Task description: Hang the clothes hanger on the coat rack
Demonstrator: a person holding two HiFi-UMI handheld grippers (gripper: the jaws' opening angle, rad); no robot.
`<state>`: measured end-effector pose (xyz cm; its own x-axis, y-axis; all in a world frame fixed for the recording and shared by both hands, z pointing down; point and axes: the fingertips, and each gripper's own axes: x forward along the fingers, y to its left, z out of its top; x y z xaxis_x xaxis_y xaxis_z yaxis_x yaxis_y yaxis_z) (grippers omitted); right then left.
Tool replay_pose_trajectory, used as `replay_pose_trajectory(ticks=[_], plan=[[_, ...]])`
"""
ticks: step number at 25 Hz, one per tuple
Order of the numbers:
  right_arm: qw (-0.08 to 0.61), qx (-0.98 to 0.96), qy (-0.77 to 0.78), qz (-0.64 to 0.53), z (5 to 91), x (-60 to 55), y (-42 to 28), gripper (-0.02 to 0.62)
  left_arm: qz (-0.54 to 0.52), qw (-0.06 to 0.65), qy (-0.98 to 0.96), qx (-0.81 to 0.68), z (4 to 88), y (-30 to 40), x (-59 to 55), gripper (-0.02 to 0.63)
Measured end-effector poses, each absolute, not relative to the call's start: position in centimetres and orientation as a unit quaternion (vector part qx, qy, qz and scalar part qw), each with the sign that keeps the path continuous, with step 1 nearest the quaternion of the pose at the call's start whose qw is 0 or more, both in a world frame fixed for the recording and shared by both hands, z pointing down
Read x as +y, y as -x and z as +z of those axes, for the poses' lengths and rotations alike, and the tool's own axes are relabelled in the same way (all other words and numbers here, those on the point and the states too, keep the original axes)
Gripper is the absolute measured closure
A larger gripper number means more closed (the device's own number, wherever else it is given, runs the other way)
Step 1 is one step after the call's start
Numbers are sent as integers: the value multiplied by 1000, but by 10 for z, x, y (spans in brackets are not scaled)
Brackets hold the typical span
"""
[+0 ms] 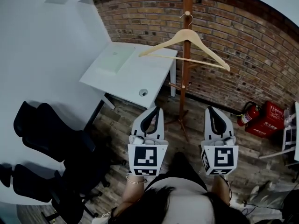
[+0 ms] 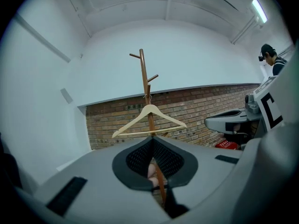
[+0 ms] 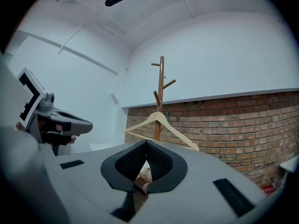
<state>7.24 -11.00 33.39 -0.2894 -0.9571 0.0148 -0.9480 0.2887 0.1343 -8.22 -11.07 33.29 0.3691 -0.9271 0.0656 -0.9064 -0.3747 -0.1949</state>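
The wooden clothes hanger (image 1: 175,38) hangs on the coat rack (image 1: 186,78), its metal hook up against the brown trunk and its two arms spreading to either side with the crossbar below. The hook seems to sit on one of the short side pegs, though the head view is too small to show exactly which. In the left gripper view the clothes hanger (image 2: 149,110) hangs free on the coat rack (image 2: 144,73), clear of the claw, and the right gripper view shows the clothes hanger (image 3: 160,118) and coat rack (image 3: 161,78) the same way. The left claw (image 1: 156,108) is clenched with its dark pads pressed together and nothing between them, and it stands apart from the rack, pointing towards it. The right claw (image 1: 210,108) is likewise clenched and empty, level with the left one on the other side of the trunk. To the left of the rack stands a white tabletop (image 1: 135,78) carrying a pale pad (image 1: 112,59). A brick wall (image 1: 140,13) runs behind, with a red fire extinguisher (image 1: 247,113) at its foot on the right, and black office chairs (image 1: 51,139) stand at the lower left.
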Motion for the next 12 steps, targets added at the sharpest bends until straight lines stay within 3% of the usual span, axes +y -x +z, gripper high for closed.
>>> replay_pose_trajectory(ticks=[12], plan=[[24, -790, -612, -30, 333, -66, -75, 558, -63, 49, 824, 561, 334, 88, -66, 595]])
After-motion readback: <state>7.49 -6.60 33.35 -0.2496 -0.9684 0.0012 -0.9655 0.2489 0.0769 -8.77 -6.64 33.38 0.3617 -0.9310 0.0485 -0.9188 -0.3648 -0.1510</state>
